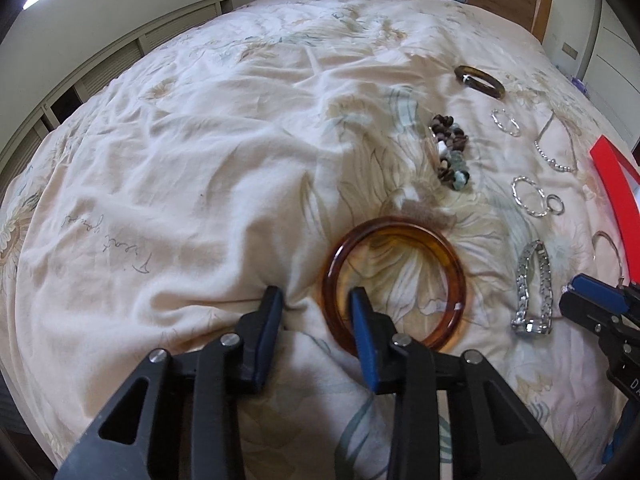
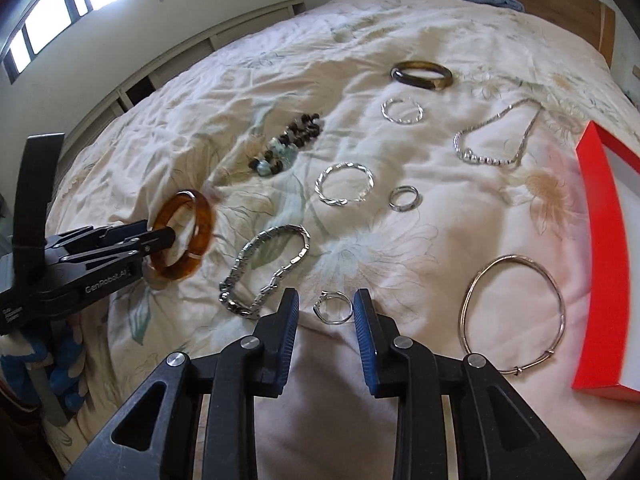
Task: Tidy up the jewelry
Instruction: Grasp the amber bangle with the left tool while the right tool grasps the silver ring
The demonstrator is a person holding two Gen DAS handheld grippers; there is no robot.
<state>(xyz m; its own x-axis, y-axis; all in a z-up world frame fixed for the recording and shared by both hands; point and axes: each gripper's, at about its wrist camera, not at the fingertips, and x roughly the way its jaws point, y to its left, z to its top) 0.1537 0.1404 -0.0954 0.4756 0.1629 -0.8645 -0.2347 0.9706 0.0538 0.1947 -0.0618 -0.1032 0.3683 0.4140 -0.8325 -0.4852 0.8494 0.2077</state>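
The left gripper has its jaws apart, one finger through the amber bangle, which hangs above the bed; carry it level to the red box; the right gripper waits with jaws apart.

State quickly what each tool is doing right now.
Left tool: open, one finger hooked through the translucent amber resin bangle, which looks lifted.
Right tool: open, empty, small silver ring between its fingers.

bed | quilt: bangles, chain bracelet, necklace, red box
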